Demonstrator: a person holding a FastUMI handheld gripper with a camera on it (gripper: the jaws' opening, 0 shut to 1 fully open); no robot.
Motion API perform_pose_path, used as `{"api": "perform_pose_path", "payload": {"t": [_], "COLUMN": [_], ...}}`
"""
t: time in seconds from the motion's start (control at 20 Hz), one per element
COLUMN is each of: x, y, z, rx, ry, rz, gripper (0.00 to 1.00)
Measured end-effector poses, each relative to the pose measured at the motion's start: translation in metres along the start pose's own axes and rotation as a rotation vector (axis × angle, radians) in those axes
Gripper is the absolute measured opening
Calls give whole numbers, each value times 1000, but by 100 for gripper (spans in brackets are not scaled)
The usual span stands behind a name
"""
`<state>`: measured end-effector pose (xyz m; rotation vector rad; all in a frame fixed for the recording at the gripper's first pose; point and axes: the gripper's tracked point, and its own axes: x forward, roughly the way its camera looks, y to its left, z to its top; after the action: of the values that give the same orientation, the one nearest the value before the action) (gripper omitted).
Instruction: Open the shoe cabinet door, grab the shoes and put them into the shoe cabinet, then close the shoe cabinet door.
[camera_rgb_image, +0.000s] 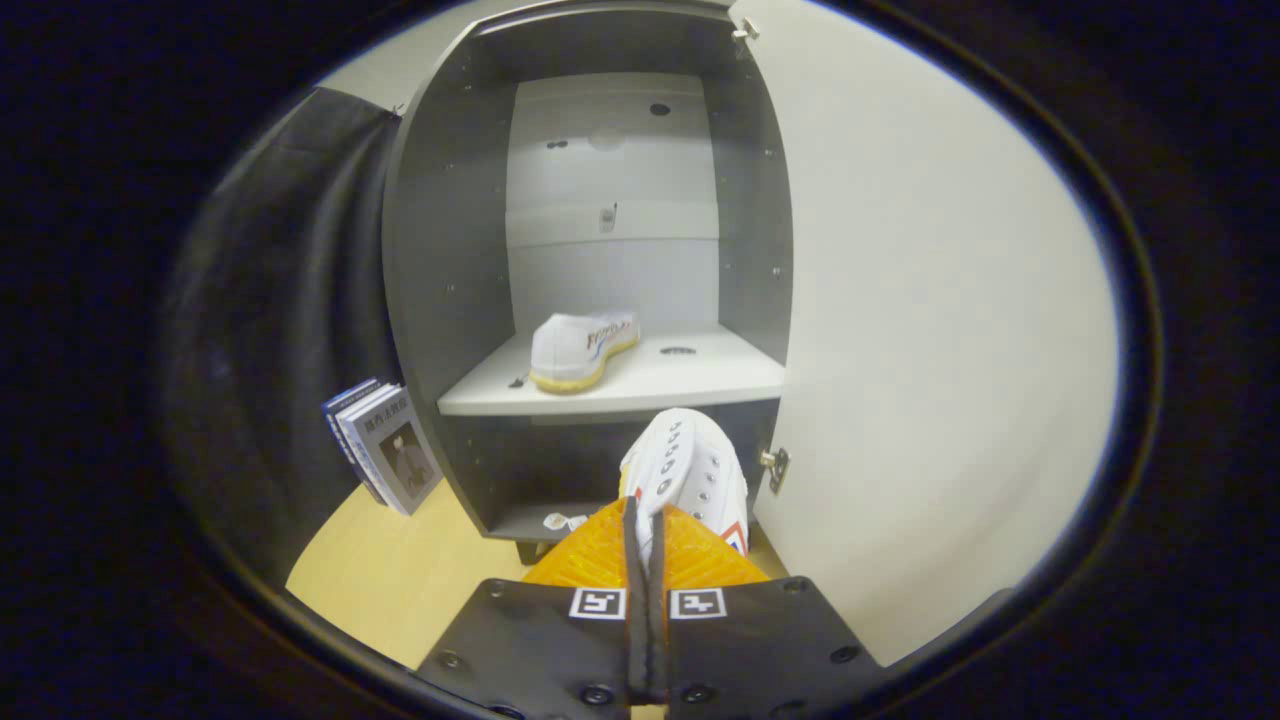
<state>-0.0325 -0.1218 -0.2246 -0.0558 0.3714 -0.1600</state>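
**Inspector:** Right, gripper position first.

**Assistant:** The gripper (645, 520) points straight at the shoe cabinet (450, 300), level with the lower compartment, fingers side by side and aimed forward. Its fingers (590, 555) are drawn nearly together, pinching the rim of a white shoe (690, 470), which sticks up and forward between and just beyond them.

**Inspector:** Firm hold on both sides?

**Assistant:** Both fingers press on the shoe's edge; only a thin gap shows between them.

**Inspector:** Cabinet condition?

**Assistant:** The cabinet door (930, 330) stands open, swung out to the right, with a hinge (775, 465) showing at its lower edge near the held shoe. Inside, a pale shelf (680, 380) divides the cabinet.

**Inspector:** Second shoe?

**Assistant:** The other white shoe (580, 350), with a yellowish sole, lies on the shelf, left of centre, heel toward the gripper.

**Inspector:** Surroundings?

**Assistant:** Books (385, 445) lean just beside the cabinet's left wall, standing on the wooden floor (400, 580). Black cloth (280, 300) hangs behind them.
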Motion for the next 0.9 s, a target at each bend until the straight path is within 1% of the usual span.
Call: {"api": "perform_pose_path", "payload": {"t": [0.3, 0.6, 0.9], "x": [16, 63, 119], "y": [5, 4, -1], "z": [58, 96, 119], "rx": [6, 16, 11], "ry": [-94, -141, -151], "rz": [-11, -29, -45], "gripper": [2, 2, 2]}}
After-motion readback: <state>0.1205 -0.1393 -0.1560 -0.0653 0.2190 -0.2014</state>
